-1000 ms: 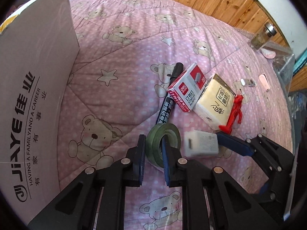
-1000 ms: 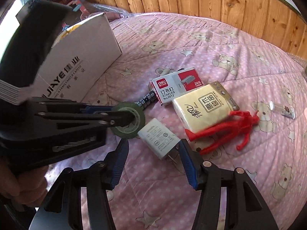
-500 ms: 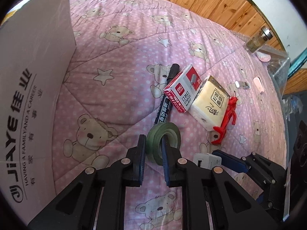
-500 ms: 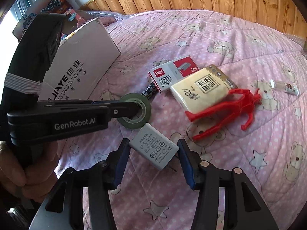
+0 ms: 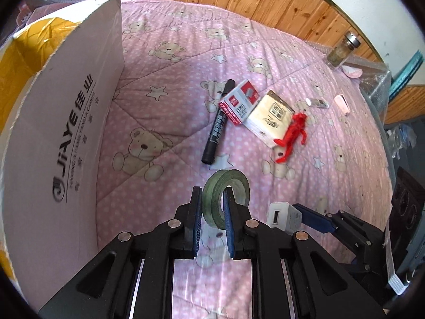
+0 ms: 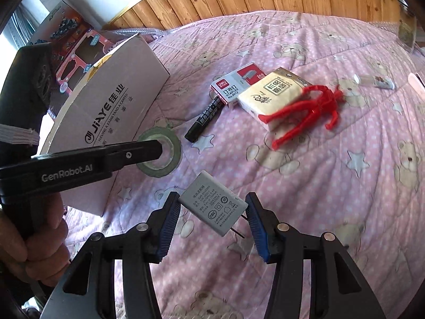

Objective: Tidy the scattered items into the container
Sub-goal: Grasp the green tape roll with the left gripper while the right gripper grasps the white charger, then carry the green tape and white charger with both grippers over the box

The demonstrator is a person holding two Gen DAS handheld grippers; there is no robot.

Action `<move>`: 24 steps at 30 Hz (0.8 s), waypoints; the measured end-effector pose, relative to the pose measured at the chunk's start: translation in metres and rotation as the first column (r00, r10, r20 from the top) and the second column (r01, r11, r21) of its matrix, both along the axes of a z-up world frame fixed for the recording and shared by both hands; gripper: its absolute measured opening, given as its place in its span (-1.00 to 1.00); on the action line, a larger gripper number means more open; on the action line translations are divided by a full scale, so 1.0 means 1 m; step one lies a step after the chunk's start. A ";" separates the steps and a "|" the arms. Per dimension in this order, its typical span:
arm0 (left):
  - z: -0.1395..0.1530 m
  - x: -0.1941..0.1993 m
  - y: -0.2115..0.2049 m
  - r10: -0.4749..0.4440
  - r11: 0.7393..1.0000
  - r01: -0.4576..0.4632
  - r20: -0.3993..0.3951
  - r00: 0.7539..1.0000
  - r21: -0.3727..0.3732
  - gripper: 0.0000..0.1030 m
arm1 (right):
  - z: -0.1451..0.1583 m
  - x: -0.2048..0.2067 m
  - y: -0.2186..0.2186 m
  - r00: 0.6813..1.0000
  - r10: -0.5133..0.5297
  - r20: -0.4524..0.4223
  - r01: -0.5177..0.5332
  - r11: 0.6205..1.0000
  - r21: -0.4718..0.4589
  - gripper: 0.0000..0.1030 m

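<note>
Your left tool [image 5: 212,204] pinches the green tape roll [image 5: 225,196] through its wall above the bed; your right tool [image 6: 212,210] clamps the light, slick charger [image 6: 213,206] across its sides, so hold firmly.

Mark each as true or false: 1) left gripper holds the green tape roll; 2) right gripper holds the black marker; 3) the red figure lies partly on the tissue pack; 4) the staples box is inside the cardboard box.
1. True: the left gripper is shut on the green tape roll.
2. False: the right gripper holds the white charger; the black marker lies on the quilt.
3. True: the red figure overlaps the tissue pack.
4. False: the staples box sits on the quilt, outside the cardboard box.
</note>
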State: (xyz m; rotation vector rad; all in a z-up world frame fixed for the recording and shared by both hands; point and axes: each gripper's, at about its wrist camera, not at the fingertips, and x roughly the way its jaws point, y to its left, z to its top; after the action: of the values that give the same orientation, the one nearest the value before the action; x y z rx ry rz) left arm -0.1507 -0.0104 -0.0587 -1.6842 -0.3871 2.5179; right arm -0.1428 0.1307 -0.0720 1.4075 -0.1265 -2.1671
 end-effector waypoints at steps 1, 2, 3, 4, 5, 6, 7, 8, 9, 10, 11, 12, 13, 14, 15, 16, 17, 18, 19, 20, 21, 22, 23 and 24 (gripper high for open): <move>0.003 0.004 0.001 -0.002 1.000 0.002 -0.002 1.000 -0.001 -0.68 | 0.001 0.004 0.001 1.000 -0.004 0.000 0.004 1.000 -0.004 0.01; 0.005 0.009 0.002 -0.004 1.000 0.004 -0.004 1.000 -0.002 -0.68 | 0.002 0.007 0.002 1.000 -0.008 -0.001 0.008 1.000 -0.005 0.01; 0.008 0.012 0.003 -0.006 1.000 0.006 -0.007 1.000 -0.005 -0.68 | 0.003 0.011 0.002 1.000 -0.011 -0.001 0.011 1.000 -0.005 0.01; 0.011 0.016 0.004 -0.008 1.000 0.008 -0.010 1.000 -0.007 -0.68 | 0.004 0.016 0.003 1.000 -0.013 0.000 0.013 1.000 -0.006 0.01; 0.014 0.020 0.005 -0.010 1.000 0.010 -0.013 1.000 -0.010 -0.68 | 0.004 0.019 0.003 1.000 -0.017 0.000 0.017 1.000 -0.006 0.01; 0.016 0.024 0.006 -0.012 1.000 0.012 -0.016 1.000 -0.011 -0.68 | 0.005 0.023 0.004 1.000 -0.020 0.000 0.020 1.000 -0.006 0.01; 0.019 0.027 0.007 -0.013 1.000 0.013 -0.019 1.000 -0.012 -0.68 | 0.005 0.027 0.005 1.000 -0.023 0.001 0.023 1.000 -0.006 0.01; 0.021 0.031 0.008 -0.016 1.000 0.016 -0.022 1.000 -0.012 -0.68 | 0.006 0.032 0.006 1.000 -0.026 0.001 0.026 1.000 -0.008 0.01; 0.023 0.035 0.009 -0.020 1.000 0.020 -0.025 0.999 -0.013 -0.68 | 0.007 0.036 0.007 1.000 -0.031 0.001 0.031 0.999 -0.009 0.01; 0.026 0.038 0.011 -0.023 1.000 0.022 -0.029 0.999 -0.015 -0.68 | 0.008 0.040 0.008 0.999 -0.035 0.000 0.035 0.999 -0.009 0.01; 0.028 0.041 0.012 -0.025 1.000 0.025 -0.032 0.999 -0.015 -0.68 | 0.008 0.044 0.009 0.999 -0.038 0.000 0.038 0.999 -0.010 0.01; 0.030 0.044 0.013 -0.029 1.000 0.028 -0.034 0.999 -0.013 -0.68 | 0.009 0.047 0.010 0.999 -0.043 0.000 0.043 0.999 -0.010 0.01; 0.032 0.048 0.014 -0.032 0.999 0.032 -0.037 0.999 -0.015 -0.68 | 0.010 0.051 0.011 0.999 -0.046 0.000 0.046 0.999 -0.010 0.01; 0.034 0.050 0.015 -0.035 0.999 0.035 -0.041 0.999 -0.016 -0.68 | 0.010 0.054 0.011 0.999 -0.049 0.000 0.049 0.999 -0.012 0.01; 0.036 0.053 0.016 -0.039 0.999 0.038 -0.043 0.998 -0.016 -0.68 | 0.011 0.058 0.013 0.999 -0.052 0.000 0.052 0.999 -0.013 0.01; 0.039 0.056 0.017 -0.041 0.999 0.041 -0.048 0.998 -0.017 -0.68 | 0.011 0.061 0.014 0.998 -0.055 -0.001 0.055 0.998 -0.013 0.01; 0.041 0.059 0.018 -0.043 0.999 0.042 -0.053 0.998 -0.019 -0.68 | 0.012 0.064 0.015 0.998 -0.059 -0.002 0.059 0.998 -0.013 0.01; 0.044 0.061 0.018 -0.045 0.999 0.044 -0.057 0.997 -0.019 -0.68 | 0.013 0.067 0.015 0.998 -0.062 -0.003 0.062 0.998 -0.015 0.01; 0.046 0.064 0.018 -0.047 0.999 0.046 -0.060 0.997 -0.018 -0.68 | 0.015 0.070 0.016 0.998 -0.067 -0.005 0.067 0.998 -0.017 0.01; 0.048 0.067 0.019 -0.048 0.999 0.047 -0.064 0.997 -0.018 -0.68 | 0.016 0.072 0.017 0.997 -0.071 -0.007 0.071 0.997 -0.017 0.01; 0.050 0.070 0.019 -0.050 0.999 0.048 -0.067 0.996 -0.018 -0.68 | 0.018 0.075 0.017 0.997 -0.075 -0.010 0.075 0.997 -0.018 0.01; 0.052 0.073 0.019 -0.052 0.999 0.051 -0.071 0.996 -0.017 -0.68 | 0.019 0.078 0.018 0.997 -0.079 -0.012 0.079 0.997 -0.020 0.01; 0.054 0.076 0.019 -0.053 0.999 0.052 -0.074 0.996 -0.016 -0.68 | 0.020 0.080 0.019 0.996 -0.083 -0.014 0.083 0.996 -0.021 0.01; 0.056 0.079 0.019 -0.054 0.998 0.053 -0.078 0.996 -0.016 -0.68 | 0.022 0.083 0.020 0.996 -0.087 -0.015 0.087 0.996 -0.022 0.01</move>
State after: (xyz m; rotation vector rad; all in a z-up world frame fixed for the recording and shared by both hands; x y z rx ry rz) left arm -0.0718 0.0085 -0.0025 -1.5730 -0.3145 2.5441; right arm -0.0597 0.1506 -0.0505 1.3962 -0.2075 -2.2406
